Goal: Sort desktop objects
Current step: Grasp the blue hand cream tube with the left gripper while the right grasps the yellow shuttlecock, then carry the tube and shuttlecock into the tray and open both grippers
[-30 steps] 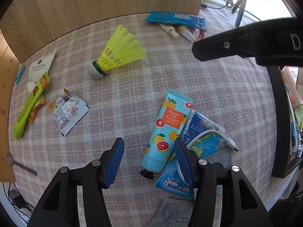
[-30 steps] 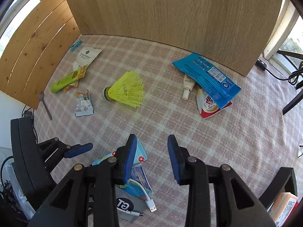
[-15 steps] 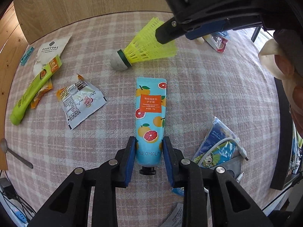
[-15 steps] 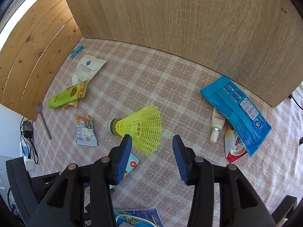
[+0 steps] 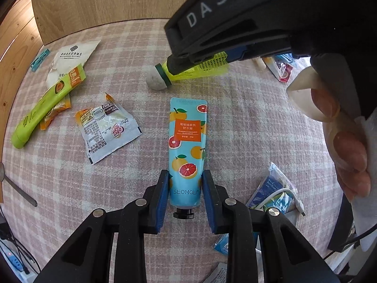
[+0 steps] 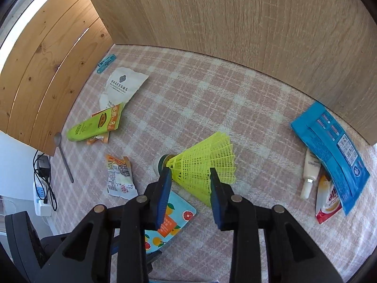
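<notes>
My left gripper (image 5: 186,184) is shut on the cap end of a blue hand cream tube with a fruit print (image 5: 187,148), which lies on the pink checked cloth (image 5: 247,127). The tube also shows in the right wrist view (image 6: 169,221). My right gripper (image 6: 188,181) is open, its fingers either side of the yellow shuttlecock (image 6: 205,165), low over it. In the left wrist view the shuttlecock (image 5: 162,77) is partly hidden by the right gripper's body.
A coffee sachet (image 5: 108,127), a green tube (image 5: 44,110) and a white packet (image 5: 70,56) lie left. A blue pouch (image 6: 332,143), small white tube (image 6: 309,174) and red packet (image 6: 327,202) lie right. A cable bag (image 5: 275,193) lies near right. Wooden walls (image 6: 235,23) stand behind.
My left gripper moved over the hand cream tube and shut on its cap end. My right gripper moved forward and down until its fingers flank the shuttlecock.
</notes>
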Demonstrator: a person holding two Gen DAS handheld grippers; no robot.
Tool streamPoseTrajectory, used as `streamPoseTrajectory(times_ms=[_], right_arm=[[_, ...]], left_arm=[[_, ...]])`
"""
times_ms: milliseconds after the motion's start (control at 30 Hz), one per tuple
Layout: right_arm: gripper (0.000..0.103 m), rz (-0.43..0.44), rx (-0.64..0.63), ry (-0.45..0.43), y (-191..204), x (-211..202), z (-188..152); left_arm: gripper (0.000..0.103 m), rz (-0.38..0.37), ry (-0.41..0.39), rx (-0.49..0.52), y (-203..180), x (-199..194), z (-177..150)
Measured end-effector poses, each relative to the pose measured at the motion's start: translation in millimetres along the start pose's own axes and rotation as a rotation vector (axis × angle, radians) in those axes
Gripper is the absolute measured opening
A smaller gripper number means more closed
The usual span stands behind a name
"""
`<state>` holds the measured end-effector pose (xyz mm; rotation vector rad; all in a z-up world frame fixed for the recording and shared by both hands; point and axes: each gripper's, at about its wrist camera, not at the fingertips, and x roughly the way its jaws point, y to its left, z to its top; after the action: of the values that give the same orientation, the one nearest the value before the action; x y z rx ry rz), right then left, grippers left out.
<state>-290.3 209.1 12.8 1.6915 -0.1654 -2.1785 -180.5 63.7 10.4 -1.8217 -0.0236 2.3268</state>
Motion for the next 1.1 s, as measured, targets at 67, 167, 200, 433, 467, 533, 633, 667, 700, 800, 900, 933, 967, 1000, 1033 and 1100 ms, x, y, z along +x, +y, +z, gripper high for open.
streamPoseTrajectory(times_ms=[67, 167, 200, 433, 467, 533, 633, 667, 700, 800, 900, 933, 967, 1000, 1033, 1100], right_arm=[[0.011, 0.015, 0.006, -0.013, -0.9, -8.4, -2.5], [0.003, 0.013, 0.029, -0.036, -5.4, -22.9, -7.3], [0.003, 0.011, 0.037, -0.042, -8.2, -27.4, -9.8], [0.003, 0.018, 0.071, -0.078, -23.1, -62.0, -36.1], [0.003, 0.018, 0.077, -0.085, -24.9, -68.7, -39.8], [0.003, 0.013, 0.088, -0.101, -29.6, -82.4, -47.5], [0.003, 0.011, 0.118, -0.123, -39.7, -104.8, -62.8], [0.003, 0.004, 0.123, -0.132, -42.4, -112.3, -68.6], [0.003, -0.007, 0.128, -0.143, -45.2, -120.4, -74.9], [0.003, -0.038, 0.147, -0.172, -55.2, -144.8, -96.4], [0.003, -0.061, 0.184, -0.197, -69.2, -169.4, -120.0], [0.003, -0.066, 0.196, -0.206, -74.3, -177.8, -128.7], [0.003, -0.071, 0.208, -0.216, -79.0, -185.5, -136.9], [0.003, -0.077, 0.223, -0.225, -84.4, -194.1, -146.0], [0.003, -0.084, 0.237, -0.233, -89.8, -201.3, -154.7], [0.003, -0.100, 0.266, -0.247, -100.6, -215.4, -172.5]], left_arm=[[0.026, -0.017, 0.000, -0.025, 7.8, -3.4, -6.3], [0.026, -0.023, 0.001, -0.048, 18.0, -7.2, -14.6], [0.026, -0.023, 0.002, -0.052, 21.3, -8.6, -17.0], [0.026, -0.033, -0.021, -0.094, 37.3, -25.5, -30.0], [0.026, -0.030, -0.026, -0.092, 38.2, -29.4, -30.7], [0.026, -0.029, -0.038, -0.088, 39.0, -38.1, -31.9], [0.026, -0.030, -0.057, -0.075, 34.6, -51.6, -34.1], [0.026, -0.030, -0.063, -0.069, 32.0, -56.5, -35.0], [0.026, -0.032, -0.069, -0.063, 29.2, -61.5, -35.9], [0.026, -0.035, -0.089, -0.017, 15.2, -78.5, -39.0], [0.026, -0.036, -0.107, 0.019, -23.5, -94.3, -51.3], [0.026, -0.040, -0.111, 0.031, -29.4, -99.0, -52.6], [0.026, -0.040, -0.118, 0.045, -62.8, -100.0, -60.0], [0.026, -0.040, -0.123, 0.060, -95.7, -97.5, -50.2], [0.026, -0.046, -0.128, 0.076, -108.6, -97.2, -47.4], [0.026, -0.058, -0.133, 0.111, -135.0, -101.2, -46.3]])
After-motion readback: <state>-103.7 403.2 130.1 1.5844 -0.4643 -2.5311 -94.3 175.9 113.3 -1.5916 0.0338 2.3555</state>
